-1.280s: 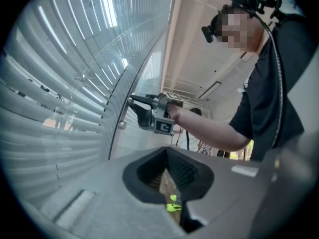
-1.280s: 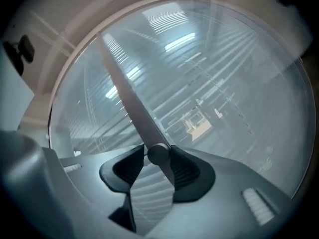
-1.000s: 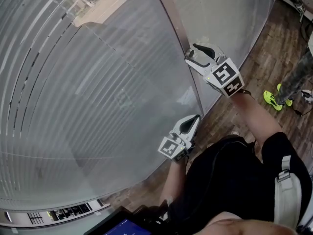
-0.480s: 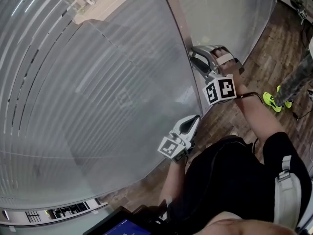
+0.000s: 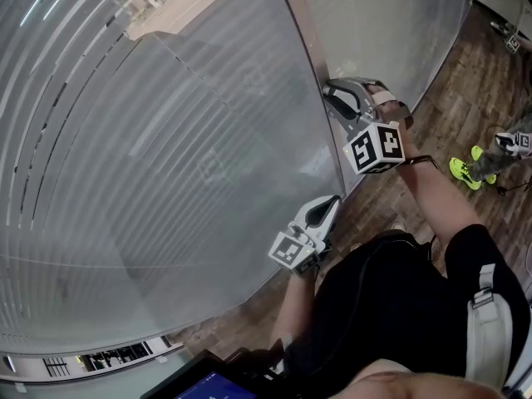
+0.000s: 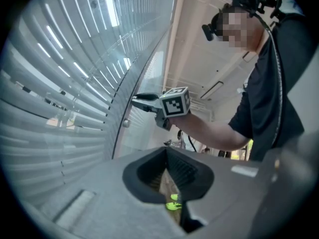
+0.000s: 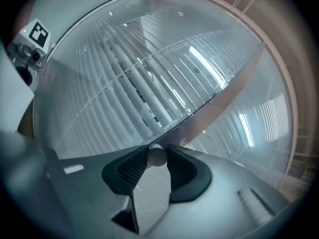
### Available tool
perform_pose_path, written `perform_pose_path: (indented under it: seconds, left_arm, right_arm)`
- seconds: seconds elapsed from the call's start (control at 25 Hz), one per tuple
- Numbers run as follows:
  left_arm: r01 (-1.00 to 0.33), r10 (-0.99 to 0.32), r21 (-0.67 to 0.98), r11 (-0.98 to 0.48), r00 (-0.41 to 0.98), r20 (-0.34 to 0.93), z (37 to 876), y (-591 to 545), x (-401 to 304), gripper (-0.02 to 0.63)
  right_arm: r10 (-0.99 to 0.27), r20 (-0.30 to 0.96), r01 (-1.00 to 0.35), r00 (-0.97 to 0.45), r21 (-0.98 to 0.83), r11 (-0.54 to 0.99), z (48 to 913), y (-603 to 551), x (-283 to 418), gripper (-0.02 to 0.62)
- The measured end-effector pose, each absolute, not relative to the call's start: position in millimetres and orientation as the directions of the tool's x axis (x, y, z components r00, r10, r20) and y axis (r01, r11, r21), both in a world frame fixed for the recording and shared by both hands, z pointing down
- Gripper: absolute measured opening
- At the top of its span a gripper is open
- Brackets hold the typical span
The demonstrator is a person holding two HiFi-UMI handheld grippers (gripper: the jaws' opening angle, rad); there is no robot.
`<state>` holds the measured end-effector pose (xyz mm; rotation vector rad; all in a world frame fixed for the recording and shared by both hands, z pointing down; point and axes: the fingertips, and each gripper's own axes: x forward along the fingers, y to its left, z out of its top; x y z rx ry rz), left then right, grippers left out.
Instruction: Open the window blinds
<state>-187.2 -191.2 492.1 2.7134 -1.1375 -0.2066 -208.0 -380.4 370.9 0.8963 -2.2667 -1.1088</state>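
Observation:
The window blinds (image 5: 125, 140) hang with slats nearly closed behind a glass pane; they also fill the right gripper view (image 7: 149, 83). A small round knob (image 7: 157, 156) sits on the glass by the upright frame post (image 5: 309, 52), and the left gripper view catches it as well (image 6: 126, 124). My right gripper (image 5: 330, 90) points level at the post, its jaws closing with both pads (image 7: 182, 168) against the knob. My left gripper (image 5: 332, 198) hangs lower, near the glass, shut and empty; through its own camera (image 6: 167, 151) only a thin slit shows between the jaws.
Wooden floor (image 5: 465, 81) runs along the window's base at right. A bystander's green shoes (image 5: 465, 169) stand on it close to my right arm. A tablet screen (image 5: 208, 385) sits at the bottom edge, by my body.
My right gripper has rolled about a quarter turn at the post, its marker cube swinging round, and its jaws have narrowed onto the knob. The left gripper has stayed still. The bystander's leg shifted.

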Motion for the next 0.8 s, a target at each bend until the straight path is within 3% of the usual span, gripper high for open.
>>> perform_pose_path:
  seconds: [0.28, 0.44, 0.8]
  left_arm:
    - [-0.685, -0.711, 0.225, -0.693, 0.700, -0.061, 493.0, -188.8, -184.8, 0.002]
    - [-0.684, -0.710, 0.225, -0.694, 0.702, -0.055, 496.0, -188.2, -184.7, 0.002]
    - [-0.679, -0.707, 0.229, -0.698, 0.703, -0.072, 488.3, -189.2, -184.7, 0.002]
  right_arm:
    - [-0.655, 0.126, -0.519, -0.745, 0.507, 0.688, 368.2, -385.6, -203.3, 0.126]
    - [-0.593, 0.092, -0.575, -0.800, 0.163, 0.802, 375.1, -392.6, -198.8, 0.126]
    - [-0.542, 0.005, -0.513, -0.840, -0.333, 0.791, 370.4, -398.8, -195.2, 0.126]
